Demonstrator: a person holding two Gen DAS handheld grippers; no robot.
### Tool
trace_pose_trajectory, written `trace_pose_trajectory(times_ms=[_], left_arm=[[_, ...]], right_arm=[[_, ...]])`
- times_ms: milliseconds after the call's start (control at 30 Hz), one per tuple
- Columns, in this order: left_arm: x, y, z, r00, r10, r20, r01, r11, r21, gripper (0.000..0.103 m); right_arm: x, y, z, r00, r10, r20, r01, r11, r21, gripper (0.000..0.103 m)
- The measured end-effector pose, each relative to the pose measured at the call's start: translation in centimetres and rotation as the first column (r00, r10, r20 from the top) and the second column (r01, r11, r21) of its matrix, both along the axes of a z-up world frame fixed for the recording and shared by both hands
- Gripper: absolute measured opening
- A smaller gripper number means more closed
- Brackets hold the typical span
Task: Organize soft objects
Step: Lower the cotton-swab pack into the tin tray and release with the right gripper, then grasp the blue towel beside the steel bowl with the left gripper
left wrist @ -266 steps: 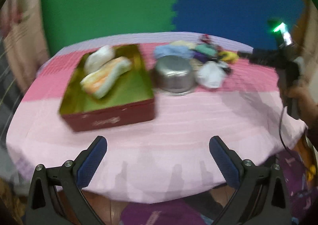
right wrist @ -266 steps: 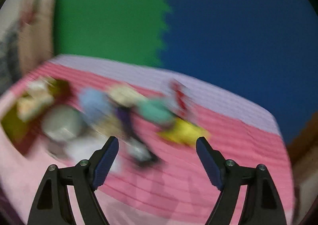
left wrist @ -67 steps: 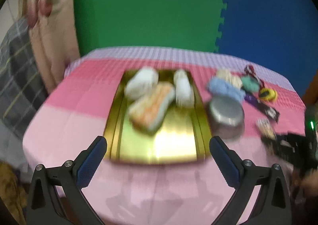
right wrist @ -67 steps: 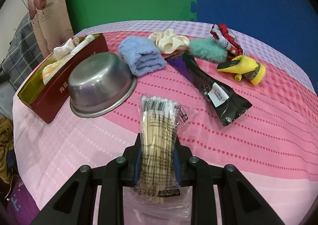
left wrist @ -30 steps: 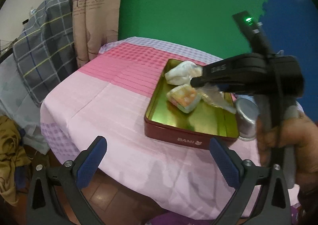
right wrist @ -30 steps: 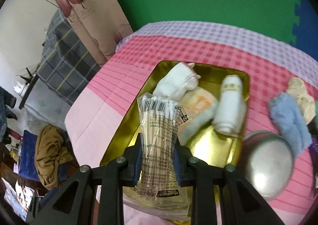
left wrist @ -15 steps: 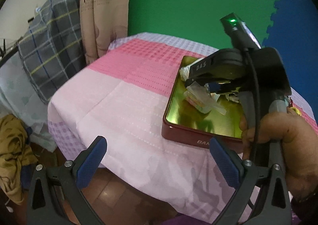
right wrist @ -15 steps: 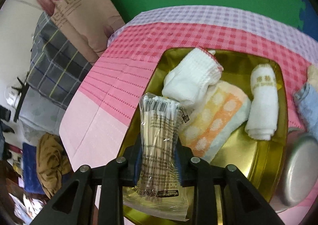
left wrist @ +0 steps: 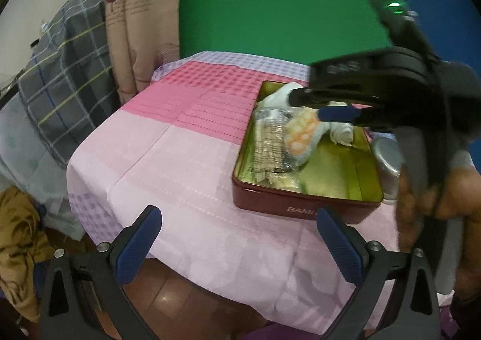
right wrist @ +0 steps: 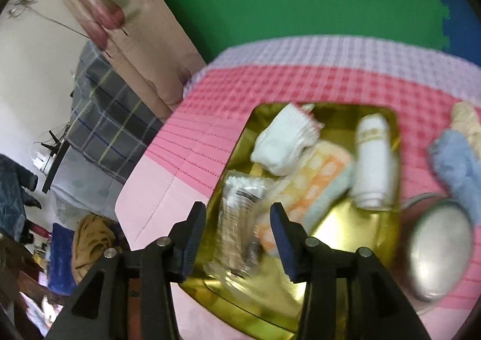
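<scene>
A red tin with a gold inside [left wrist: 303, 204] [right wrist: 345, 219] sits on the pink tablecloth. In it lie a clear bag of cotton swabs [left wrist: 270, 144] [right wrist: 237, 231], a white sock bundle [right wrist: 285, 141], an orange-and-white towel [right wrist: 312, 186] and a white rolled towel [right wrist: 374, 156]. My right gripper [right wrist: 239, 225] is open just above the swab bag, which lies loose along the tin's left side. It also shows in the left wrist view [left wrist: 330, 108] over the tin. My left gripper [left wrist: 237, 243] is open and empty at the table's near edge.
A steel bowl [right wrist: 440, 252] stands upside down right of the tin. A blue towel [right wrist: 457, 165] and a cream cloth [right wrist: 466, 120] lie beyond it. Curtain and plaid cloth [left wrist: 69, 84] hang left of the table. Green and blue mats form the back wall.
My right gripper has opened and let go of the swab bag, which now lies in the tin. The left gripper stayed near the table's front edge.
</scene>
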State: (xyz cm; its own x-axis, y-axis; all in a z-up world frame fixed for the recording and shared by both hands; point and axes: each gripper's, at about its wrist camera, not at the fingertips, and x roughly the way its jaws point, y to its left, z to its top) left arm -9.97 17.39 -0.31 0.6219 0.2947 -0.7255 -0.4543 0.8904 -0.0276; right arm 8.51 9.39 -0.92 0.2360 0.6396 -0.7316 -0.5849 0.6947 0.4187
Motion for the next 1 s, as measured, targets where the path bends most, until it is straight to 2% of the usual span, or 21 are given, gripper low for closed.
trace_pose_trajectory(times_ms=[67,167,267,333,400,600,733,867,1000], left_arm=[[0.1,-0.6,0.0,1.000,-0.019,-0.001,0.019,1.000,0.018,0.102],[0.2,-1.3,-0.1,0.999,-0.040,-0.012,0.040,0.998,0.038,0.102],[0.4,-2.2,-0.3,0.998,-0.063,-0.029,0.064,0.996,0.054,0.102],[0.5,-2.9,-0.5,0.996,-0.078,-0.044,0.081,0.995,0.066,0.102],[0.7,-3.5,-0.6,0.994,-0.092,-0.058,0.096,0.992,0.078,0.102],[1.3,-5.7,-1.5,0.986,-0.128,-0.108,0.142,0.981,0.133,0.102],[1.7,-7.2,-1.7,0.978,-0.155,-0.142,0.178,0.971,0.161,0.102],[2.5,-8.8,-1.6,0.970,-0.182,-0.160,0.212,0.958,0.193,0.102],[3.8,-10.4,-1.2,0.962,-0.216,-0.168,0.248,0.947,0.203,0.102]], right_arm=[[-0.8,-2.5,0.7,0.997,-0.010,0.070,0.011,1.000,-0.002,0.049],[-1.9,-7.2,1.0,0.982,-0.048,0.184,0.057,0.998,-0.042,0.050],[-2.4,-13.0,0.5,0.947,-0.108,0.302,0.151,0.981,-0.122,0.050],[-2.0,-16.2,0.0,0.928,-0.144,0.344,0.215,0.960,-0.177,0.050],[-1.2,-20.0,-0.8,0.915,-0.202,0.349,0.288,0.933,-0.215,0.050],[1.4,-31.2,-2.7,0.853,-0.402,0.334,0.489,0.838,-0.242,0.050],[2.7,-35.6,-4.2,0.819,-0.471,0.329,0.561,0.780,-0.279,0.050],[3.1,-37.7,-5.8,0.810,-0.508,0.292,0.580,0.769,-0.270,0.050],[2.9,-37.1,-6.1,0.819,-0.489,0.301,0.564,0.782,-0.265,0.051]])
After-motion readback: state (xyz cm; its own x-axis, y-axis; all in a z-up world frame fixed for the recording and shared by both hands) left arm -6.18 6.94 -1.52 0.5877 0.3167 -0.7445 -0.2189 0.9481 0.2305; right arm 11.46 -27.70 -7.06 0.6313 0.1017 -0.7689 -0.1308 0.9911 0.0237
